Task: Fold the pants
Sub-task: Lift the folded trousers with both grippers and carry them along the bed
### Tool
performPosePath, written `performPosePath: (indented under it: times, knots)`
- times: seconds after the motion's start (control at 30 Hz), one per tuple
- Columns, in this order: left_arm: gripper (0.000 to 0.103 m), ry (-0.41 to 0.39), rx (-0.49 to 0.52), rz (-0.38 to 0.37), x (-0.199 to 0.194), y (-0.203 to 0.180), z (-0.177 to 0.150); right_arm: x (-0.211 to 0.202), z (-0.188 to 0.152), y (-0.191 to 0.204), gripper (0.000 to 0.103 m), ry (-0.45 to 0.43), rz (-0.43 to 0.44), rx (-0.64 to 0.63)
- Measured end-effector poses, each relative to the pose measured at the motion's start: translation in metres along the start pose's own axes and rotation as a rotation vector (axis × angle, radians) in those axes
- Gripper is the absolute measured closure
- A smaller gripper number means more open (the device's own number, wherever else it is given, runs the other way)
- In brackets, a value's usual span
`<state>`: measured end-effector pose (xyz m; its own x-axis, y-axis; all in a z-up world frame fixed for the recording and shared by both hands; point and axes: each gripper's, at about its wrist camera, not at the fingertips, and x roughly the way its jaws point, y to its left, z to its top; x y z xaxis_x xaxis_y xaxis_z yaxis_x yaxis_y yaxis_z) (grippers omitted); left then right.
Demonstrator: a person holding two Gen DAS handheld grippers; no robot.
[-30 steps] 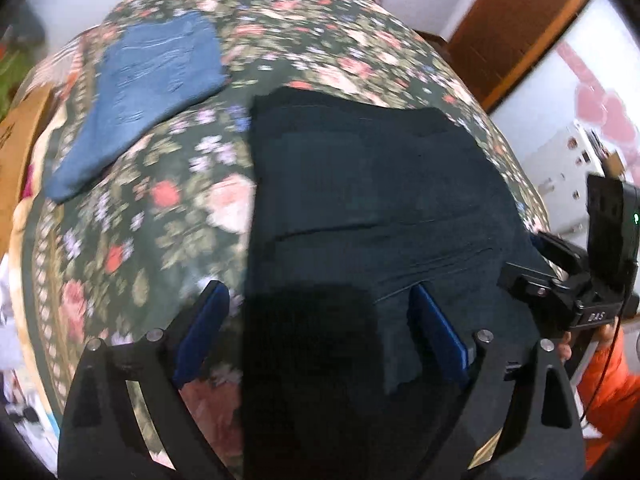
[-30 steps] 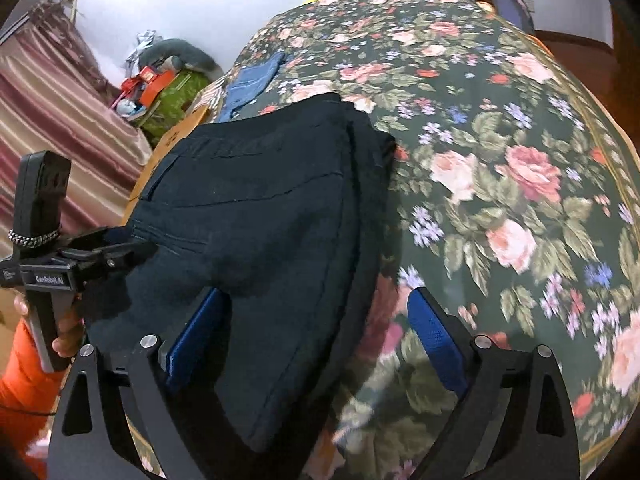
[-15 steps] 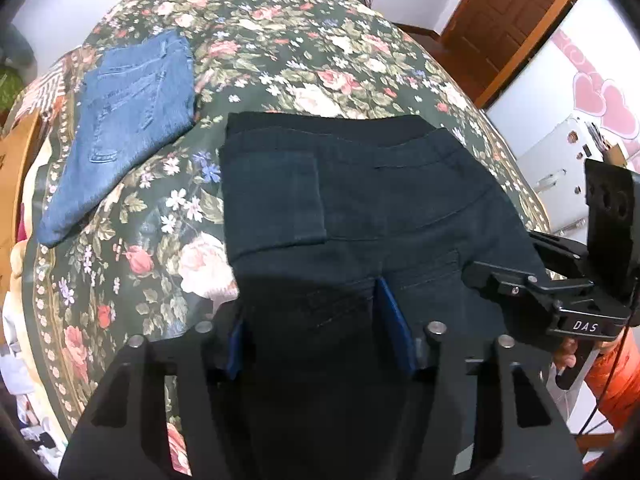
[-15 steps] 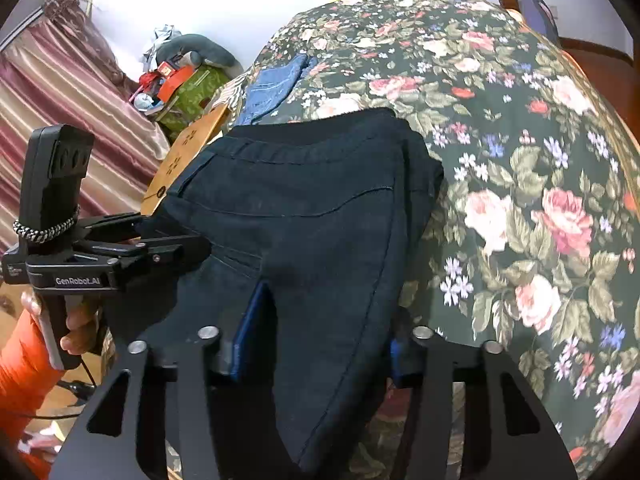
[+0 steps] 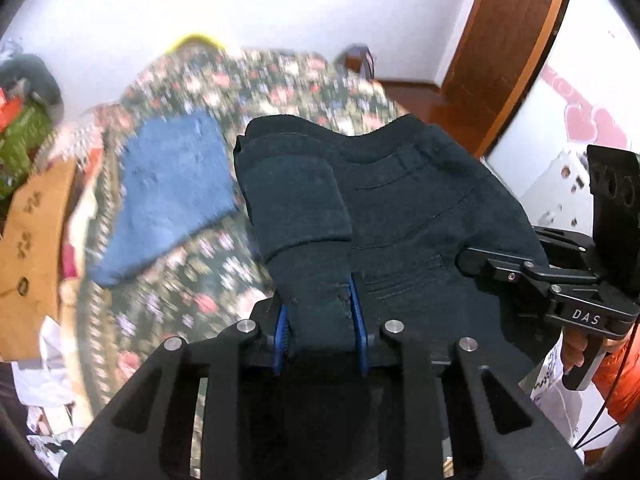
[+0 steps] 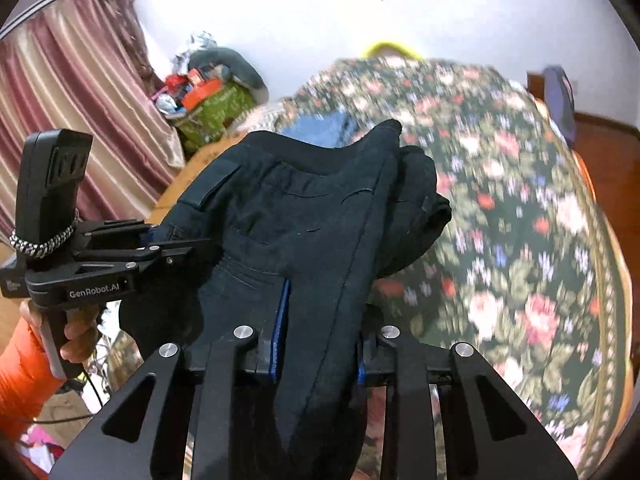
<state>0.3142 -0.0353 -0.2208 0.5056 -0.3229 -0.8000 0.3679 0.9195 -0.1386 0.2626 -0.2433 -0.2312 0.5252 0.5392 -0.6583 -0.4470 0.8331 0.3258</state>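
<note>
Two tongs, left (image 5: 320,330) and right (image 6: 320,344), each clamp the folded dark navy denim pants (image 5: 400,208) at its near edge; we judge this keeps the bundle together above the floral-quilted bed (image 6: 520,220).

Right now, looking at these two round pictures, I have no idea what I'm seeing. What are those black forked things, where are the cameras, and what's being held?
No robot here: a person holds one hand tool in each hand. Each tool ends in two-fingered tongs and carries a wide-angle camera looking along them, hence the round, bulging pictures.

In the left tool's view, the left tongs are shut on a pair of dark pants. The other tool shows at the right edge, held by a hand in an orange sleeve.

In the right tool's view, the right tongs are shut on the same pants, which appear lifted and bunched between the tools.

Below is a bed with a flowered cover. A blue denim garment lies flat on it, beside the pants. The background is blurred, so finer detail is unclear.
</note>
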Motion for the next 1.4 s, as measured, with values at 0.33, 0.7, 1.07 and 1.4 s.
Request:
performPosePath:
  times: [0.33,0.7,1.07,1.4]
  knots:
    - [0.076,-0.219,-0.023,0.109,-0.070,0.048,0.044,0.008,0.076,0.042,0.079,-0.138,0.061,-0.116]
    - [0.076,-0.245,-0.107,0.179,-0.049,0.145,0.090,0.097,0.143,0.059,0.080,-0.145,0.093,-0.184]
    - [0.076,-0.140,-0.208,0.192,0.068,0.242,0.100,0.219,0.156,0.034,0.080,-0.013,0.077,-0.136]
    - [0.069,0.028,-0.241,0.208,0.179,0.280,0.086,0.299,0.142,-0.002,0.077,0.148,-0.002,-0.128]
